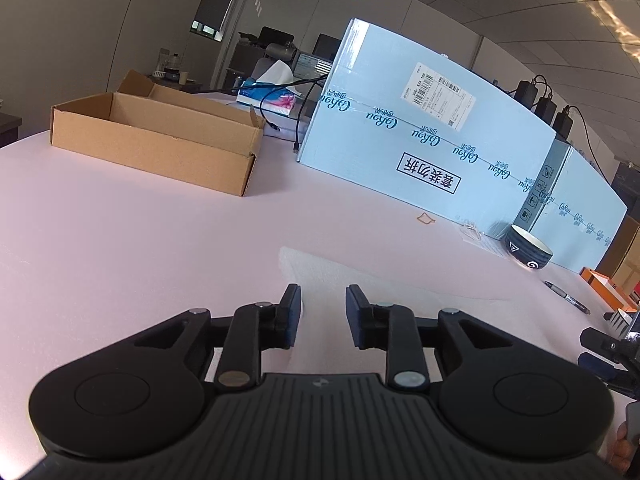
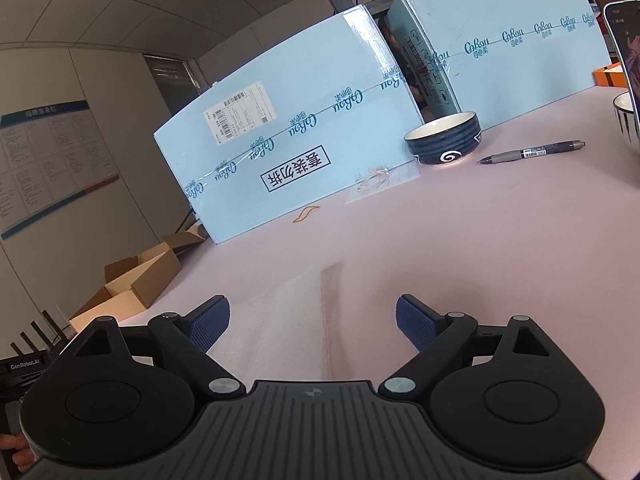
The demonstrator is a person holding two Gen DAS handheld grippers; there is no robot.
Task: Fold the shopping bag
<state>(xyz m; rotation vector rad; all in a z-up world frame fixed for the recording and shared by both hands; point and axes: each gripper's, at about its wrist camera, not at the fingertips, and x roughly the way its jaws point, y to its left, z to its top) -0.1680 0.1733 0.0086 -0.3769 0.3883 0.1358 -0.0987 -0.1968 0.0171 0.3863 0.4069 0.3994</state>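
Both the left gripper [image 1: 323,312] and right gripper [image 2: 313,322], fingers spread and empty, hover over a faint translucent shopping bag [image 2: 280,320] on the pink table [image 1: 120,232] before "Cobou"-printed blue boxes [image 1: 420,132].

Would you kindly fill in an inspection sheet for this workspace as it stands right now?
Surface: pale pink table.
Job's things: pale translucent bag lying flat ahead of both tongs.
Clutter: brown cardboard box, open; blue cartons; dark bowl; pen; rubber band; tissue box.
Grippers: left tongs open, holding nothing; right tongs open wider, holding nothing.
Cables: black cable beside the cartons; power adapters behind them.
Surroundings: office, wall poster.
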